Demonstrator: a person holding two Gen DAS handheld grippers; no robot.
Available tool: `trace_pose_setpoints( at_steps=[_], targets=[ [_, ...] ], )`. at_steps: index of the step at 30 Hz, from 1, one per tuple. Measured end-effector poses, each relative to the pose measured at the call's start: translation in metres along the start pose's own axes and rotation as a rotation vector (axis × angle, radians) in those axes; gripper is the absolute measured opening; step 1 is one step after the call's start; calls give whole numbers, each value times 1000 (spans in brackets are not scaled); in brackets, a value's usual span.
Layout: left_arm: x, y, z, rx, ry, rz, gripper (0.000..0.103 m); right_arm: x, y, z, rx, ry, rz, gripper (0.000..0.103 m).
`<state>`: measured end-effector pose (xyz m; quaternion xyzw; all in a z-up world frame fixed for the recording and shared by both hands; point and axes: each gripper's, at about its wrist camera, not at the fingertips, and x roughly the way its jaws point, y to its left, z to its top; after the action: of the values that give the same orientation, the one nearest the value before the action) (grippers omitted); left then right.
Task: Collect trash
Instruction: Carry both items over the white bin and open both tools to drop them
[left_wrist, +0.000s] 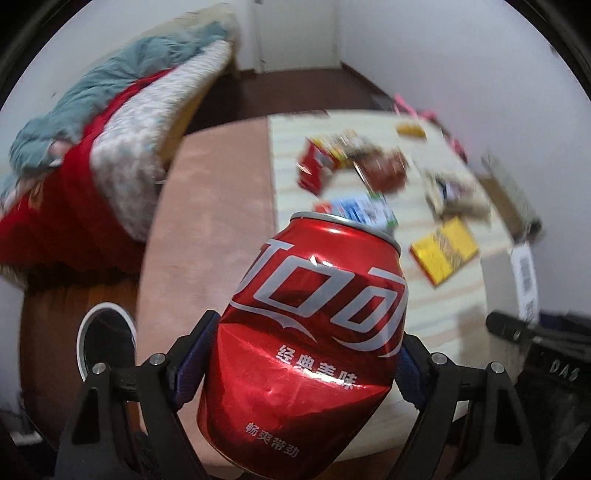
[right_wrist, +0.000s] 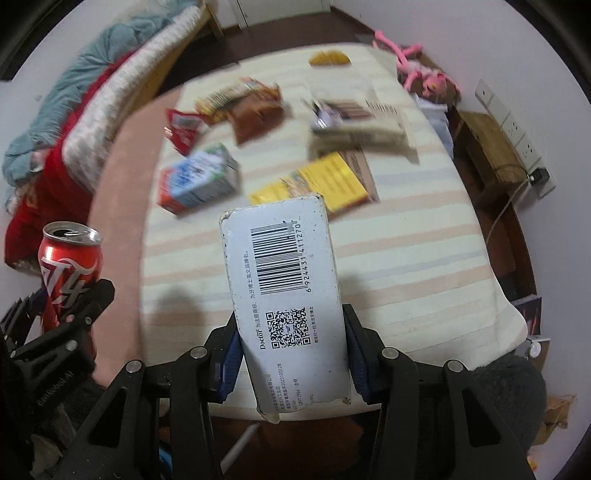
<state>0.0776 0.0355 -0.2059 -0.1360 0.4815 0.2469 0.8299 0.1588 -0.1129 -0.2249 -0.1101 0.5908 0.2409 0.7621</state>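
Left wrist view: at the lower centre of the frame, a dented red cola can (left_wrist: 306, 339) is seen pinched at its lower body between the blue pads of the left gripper (left_wrist: 301, 365), tilted with its opened top toward the upper right. The can is judged empty, light, thin-walled and easily crushed further; a hold low on the sides, as here, is judged secure. At the lower left, a round white-rimmed bin (left_wrist: 105, 341) is seen on the dark floor. Beyond the can, a pink mat (left_wrist: 210, 206) and a striped sheet (left_wrist: 454, 295) are shown, with blurred litter in the upper right.

In the right wrist view, at the lower centre, a white toothpaste box (right_wrist: 288, 295) printed with a barcode and QR code is gripped across its width by the right gripper (right_wrist: 291, 354), held above the near edge of the sheet and pointing away. The carton is judged light, stiff yet crushable. Farther up the frame, a blue carton (right_wrist: 195, 181), a yellow packet (right_wrist: 317, 181), red wrappers (right_wrist: 184, 125) and a brown packet (right_wrist: 258, 114) are left on the sheet, blurred. At the upper right, a pink plush toy (right_wrist: 417, 70) is seen by the wall
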Motion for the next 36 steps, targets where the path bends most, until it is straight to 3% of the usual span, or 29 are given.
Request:
trace_pose_setpoints(
  at_steps=[3,7,13,16,21,24,28,31,36],
  targets=[
    [-32,27,5,-79,-69,-23,83,-21,9,7,-16,-36,33,51],
    [-72,72,17,-166,-158,-34,83,-42,50,17,-77,-64,93,51],
    [-115,165,15,-270,-193,-7,83,-55,161,19,-237,-74,197,51],
    [-118,216,6,-331,-184,20,83,-47,220,14,-295,-50,267,51],
    [-87,312,-20,-466,-112,51,83,-3,325,3,-399,29,346,51],
    [-50,368,-41,-550,-33,69,83,41,384,-5,-452,93,358,51],
    [11,431,-75,-692,115,29,83,112,444,-19,-484,207,344,51],
    [45,458,-98,-786,178,-18,83,163,475,-27,-500,299,314,51],
    [81,479,-112,-833,237,2,84,226,518,-33,-545,394,260,51]
  ],
)
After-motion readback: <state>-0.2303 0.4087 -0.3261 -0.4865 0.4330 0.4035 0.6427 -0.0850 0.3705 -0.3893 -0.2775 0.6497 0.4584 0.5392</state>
